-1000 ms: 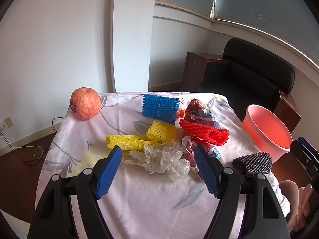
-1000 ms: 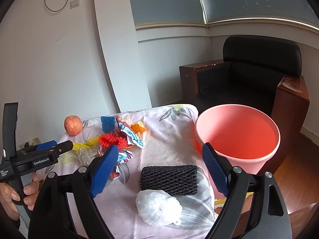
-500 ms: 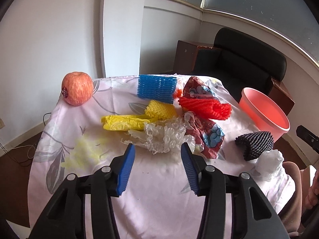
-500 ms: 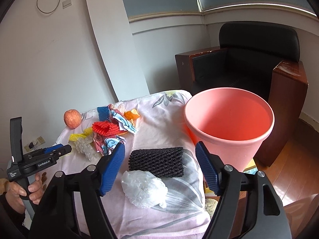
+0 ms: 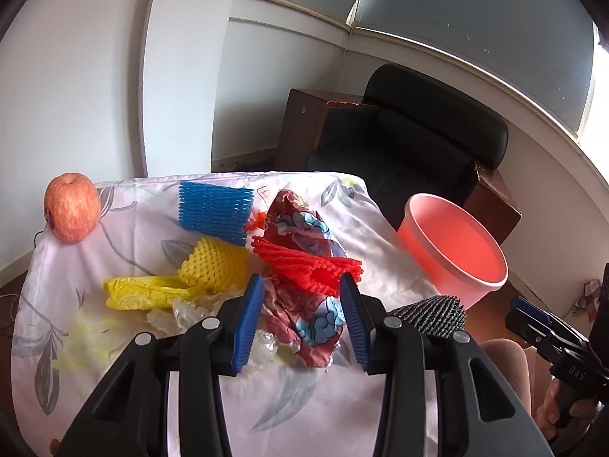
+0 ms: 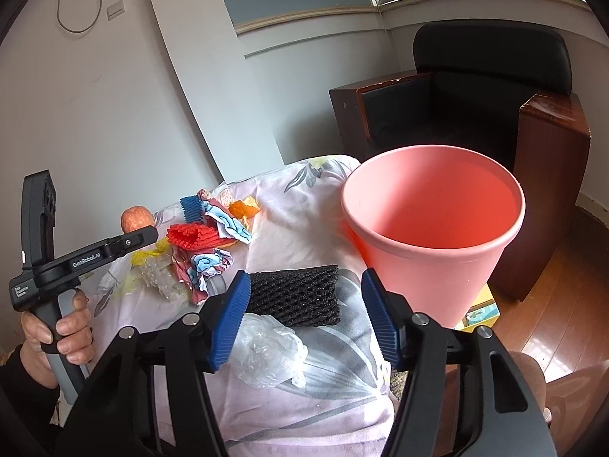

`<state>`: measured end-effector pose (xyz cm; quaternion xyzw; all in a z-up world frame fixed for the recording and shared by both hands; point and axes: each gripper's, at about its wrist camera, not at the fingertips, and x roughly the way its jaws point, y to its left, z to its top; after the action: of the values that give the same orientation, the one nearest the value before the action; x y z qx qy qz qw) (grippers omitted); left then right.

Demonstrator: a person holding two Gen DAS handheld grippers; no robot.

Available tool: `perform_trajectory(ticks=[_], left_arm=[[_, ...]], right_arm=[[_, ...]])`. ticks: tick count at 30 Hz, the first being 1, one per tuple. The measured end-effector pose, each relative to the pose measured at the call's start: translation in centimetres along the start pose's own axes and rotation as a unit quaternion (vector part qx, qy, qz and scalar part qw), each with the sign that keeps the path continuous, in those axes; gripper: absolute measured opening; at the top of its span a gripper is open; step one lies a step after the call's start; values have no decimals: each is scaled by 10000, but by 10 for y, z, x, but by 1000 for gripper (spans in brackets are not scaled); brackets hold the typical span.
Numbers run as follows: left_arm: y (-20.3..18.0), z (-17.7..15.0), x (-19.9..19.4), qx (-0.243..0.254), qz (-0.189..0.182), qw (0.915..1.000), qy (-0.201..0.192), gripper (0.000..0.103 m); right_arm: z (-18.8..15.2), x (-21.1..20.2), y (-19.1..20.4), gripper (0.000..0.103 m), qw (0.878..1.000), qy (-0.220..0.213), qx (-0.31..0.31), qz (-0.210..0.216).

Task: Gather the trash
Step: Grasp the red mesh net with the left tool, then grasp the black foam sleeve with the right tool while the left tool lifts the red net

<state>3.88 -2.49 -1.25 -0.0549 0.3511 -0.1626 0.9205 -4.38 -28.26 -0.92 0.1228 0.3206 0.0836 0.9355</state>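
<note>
The chief risk was a mixed pickup: the red patterned wrapper (image 5: 304, 316) lay touching the red foam net (image 5: 306, 266) and clear plastic (image 5: 179, 312), so a closing left gripper (image 5: 302, 327) could drag a neighbour along. Its jaws had narrowed, stood open and gripped nothing, angled down over the wrapper. The right gripper (image 6: 304, 316), jaws just closing but still open and empty, pointed down at the black foam net (image 6: 295, 297) beside the pink bin (image 6: 430, 243).

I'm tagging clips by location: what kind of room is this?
Probably a home or office sitting room: a black armchair with wooden sides, a window blind, and a table under a floral cloth, beside a pink bucket.
</note>
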Motion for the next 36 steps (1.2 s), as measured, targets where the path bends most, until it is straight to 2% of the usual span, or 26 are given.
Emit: perform_trajectory(ticks=[3,5,7,10,14,21,31,32,33,36], left_arm=[[-4,6,14,25,55,9999,92,39],[-4,8,21,60,122,9998,159,33],[-4,10,28,81,106,9996,259,16],[-2,12,29,86,112,9994,321,8],[1,13,21,80,155,9994,288,6],[3,20,-10,20,126,9999,57,5],[0,28,-35,24,151,9999,-46,5],[0,29,-35,23,155,9999,-43,5],[-1,29,-35,24,154,9999,-36,5],[-5,31,-36,55,132,9999,-34,5]], right_arm=[[1,-1,-5,61,10000,13,66,35],[2,1,-8,61,9999,49,92,56],[3,2,-11,61,9998,90,117,103],[4,4,-15,61,9996,152,137,193],[4,7,-17,59,9991,260,120,299],[5,23,-25,47,9966,608,236,504],[1,65,-30,46,9898,1178,481,646],[-1,69,-30,41,9889,1242,481,651],[-2,71,-30,29,9879,1298,492,689],[-4,72,-27,11,9862,1345,490,836]])
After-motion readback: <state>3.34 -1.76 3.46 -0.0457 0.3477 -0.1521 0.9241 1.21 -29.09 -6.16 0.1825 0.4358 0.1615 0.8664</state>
